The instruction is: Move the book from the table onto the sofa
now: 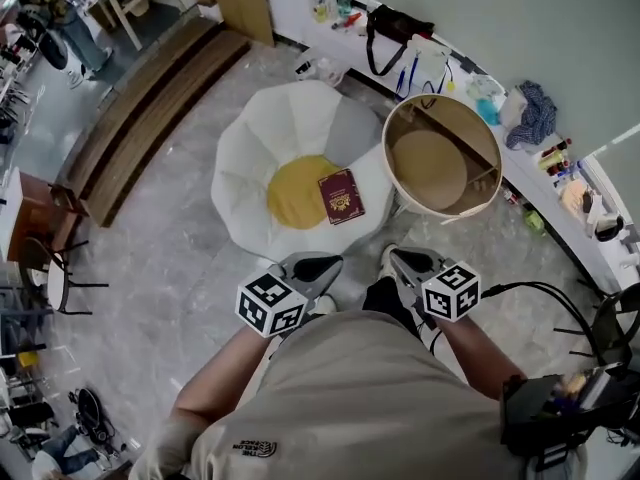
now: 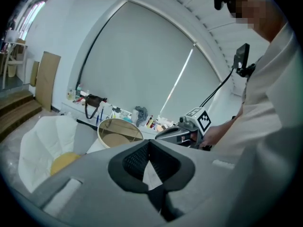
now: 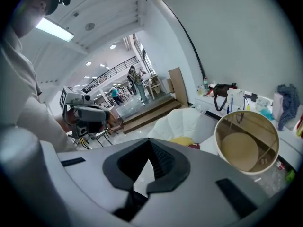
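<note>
A dark red book (image 1: 341, 196) lies flat on the seat of the white petal-shaped sofa (image 1: 250, 158), against the right edge of its round yellow cushion (image 1: 295, 193). It shows small in the right gripper view as the book (image 3: 193, 146). The round tan table (image 1: 441, 211) stands right of the sofa with nothing on it. My left gripper (image 1: 315, 265) and right gripper (image 1: 405, 261) are held close to the person's body, short of the sofa. Both are shut with nothing between the jaws, as the left gripper (image 2: 149, 148) and right gripper (image 3: 150, 148) show in their own views.
A cluttered white counter (image 1: 470, 68) with a black bag (image 1: 390, 28) curves along the wall behind the table. Wooden steps (image 1: 150, 108) run at the left. Black chairs (image 1: 50, 268) stand at the far left, and another chair (image 1: 600, 338) at the right.
</note>
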